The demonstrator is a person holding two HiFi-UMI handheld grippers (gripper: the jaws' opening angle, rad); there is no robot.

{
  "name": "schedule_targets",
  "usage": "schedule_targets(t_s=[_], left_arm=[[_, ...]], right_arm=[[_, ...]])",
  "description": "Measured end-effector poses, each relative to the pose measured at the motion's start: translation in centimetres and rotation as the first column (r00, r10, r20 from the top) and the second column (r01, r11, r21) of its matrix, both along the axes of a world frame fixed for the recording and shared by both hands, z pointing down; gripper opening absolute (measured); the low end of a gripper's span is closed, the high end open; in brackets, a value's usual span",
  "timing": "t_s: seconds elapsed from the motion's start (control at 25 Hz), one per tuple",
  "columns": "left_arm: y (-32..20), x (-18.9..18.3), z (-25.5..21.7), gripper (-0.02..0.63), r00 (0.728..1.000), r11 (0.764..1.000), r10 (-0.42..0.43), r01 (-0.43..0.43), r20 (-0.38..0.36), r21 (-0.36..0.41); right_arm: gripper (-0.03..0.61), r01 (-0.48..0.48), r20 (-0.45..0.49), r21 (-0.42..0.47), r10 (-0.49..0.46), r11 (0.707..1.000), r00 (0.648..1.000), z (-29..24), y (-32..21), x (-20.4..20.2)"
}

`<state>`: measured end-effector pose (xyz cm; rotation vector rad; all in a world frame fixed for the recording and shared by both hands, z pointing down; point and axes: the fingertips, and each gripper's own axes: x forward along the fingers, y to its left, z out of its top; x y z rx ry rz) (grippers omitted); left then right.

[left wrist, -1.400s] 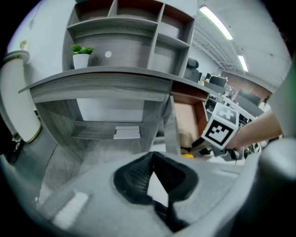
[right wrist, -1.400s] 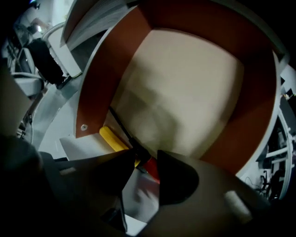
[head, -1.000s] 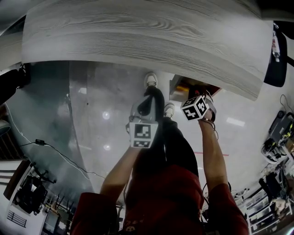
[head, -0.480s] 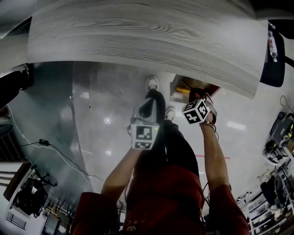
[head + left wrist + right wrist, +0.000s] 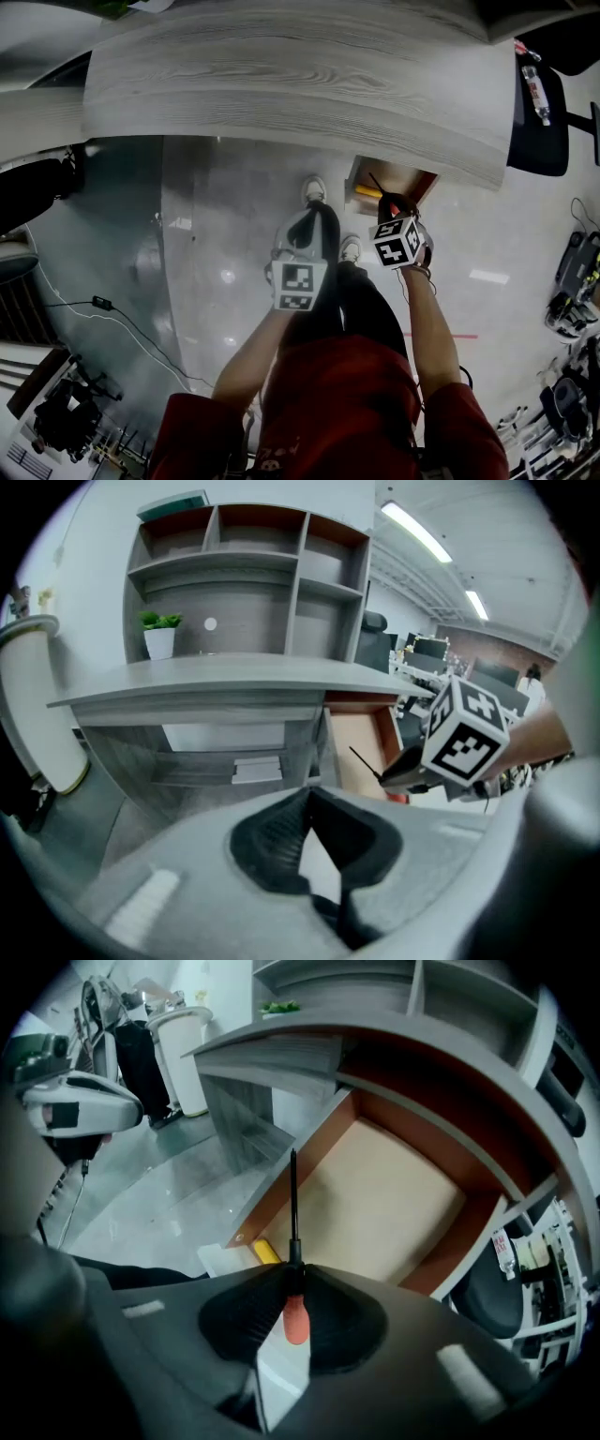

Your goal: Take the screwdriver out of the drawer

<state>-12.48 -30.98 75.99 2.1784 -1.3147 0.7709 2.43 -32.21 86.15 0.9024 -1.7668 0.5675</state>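
Note:
My right gripper (image 5: 292, 1274) is shut on a screwdriver (image 5: 293, 1206): the orange handle sits between the pads and the thin black shaft sticks out ahead, over the open wooden drawer (image 5: 384, 1194). In the head view the right gripper (image 5: 389, 204) hangs just in front of the drawer (image 5: 398, 176) under the grey desk (image 5: 281, 75). My left gripper (image 5: 309, 797) is shut with nothing in it, level with the right one and left of it (image 5: 311, 214). From the left gripper view the screwdriver's shaft (image 5: 364, 759) points toward the drawer (image 5: 361, 742).
A yellow object (image 5: 267, 1252) lies at the drawer's front corner (image 5: 367, 191). A black chair (image 5: 539, 112) stands right of the desk. A shelf unit (image 5: 253, 564) with a small plant (image 5: 159, 635) sits on the desk. The person's shoes (image 5: 313, 190) stand on the glossy floor; a cable (image 5: 103, 305) lies to the left.
Both grippers have come up and back from the drawer; the right one carries the screwdriver with it. More of the drawer and the yellow object now show.

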Motion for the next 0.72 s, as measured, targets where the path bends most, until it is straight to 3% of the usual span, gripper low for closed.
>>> schedule_targets(t_s=[0.4,0.72], left_arm=[[2.9,1.8,-6.4,-0.003,1.000,0.997,-0.002,0.001,0.012,0.075],[5.3,3.6,-11.6,-0.003,1.000,0.987,0.012,-0.016,0.023,0.158]], right_arm=[[0.054,-0.142,0.126,0.071,0.133,0.987,0.983,-7.4,2.9,2.3],[0.054,-0.255,0.241,0.091,0.227,0.963,0.944,-12.6,6.9,4.3]])
